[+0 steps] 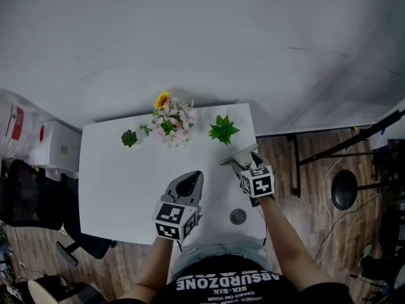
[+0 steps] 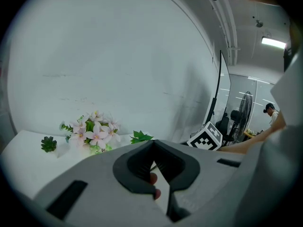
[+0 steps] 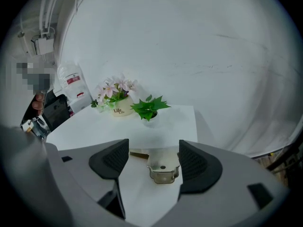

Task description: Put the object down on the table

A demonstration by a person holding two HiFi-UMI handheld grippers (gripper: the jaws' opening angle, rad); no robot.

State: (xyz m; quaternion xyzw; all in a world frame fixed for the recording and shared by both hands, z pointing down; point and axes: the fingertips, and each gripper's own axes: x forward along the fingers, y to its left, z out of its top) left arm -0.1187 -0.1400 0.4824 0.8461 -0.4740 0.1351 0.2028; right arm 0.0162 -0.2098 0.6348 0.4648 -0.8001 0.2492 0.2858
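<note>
A silvery metal tool (image 3: 163, 170) with a small hole in its flat end lies on the white table (image 1: 120, 182), between the wide-open jaws of my right gripper (image 3: 154, 151); the pads do not touch it. A brownish part of it shows behind the left jaw. From the head view the tool (image 1: 235, 155) lies near the table's right edge, just ahead of my right gripper (image 1: 244, 163). My left gripper (image 1: 189, 182) hovers over the table's front middle, its jaws shut and empty. In its own view my left gripper (image 2: 152, 146) points toward the back wall.
A pot of pink flowers with a sunflower (image 1: 171, 120) stands at the table's back, a leafy green plant (image 1: 223, 130) to its right and a small dark green plant (image 1: 129, 138) to its left. A round grey disc (image 1: 238, 216) lies near the front right corner. Chairs and boxes are left of the table.
</note>
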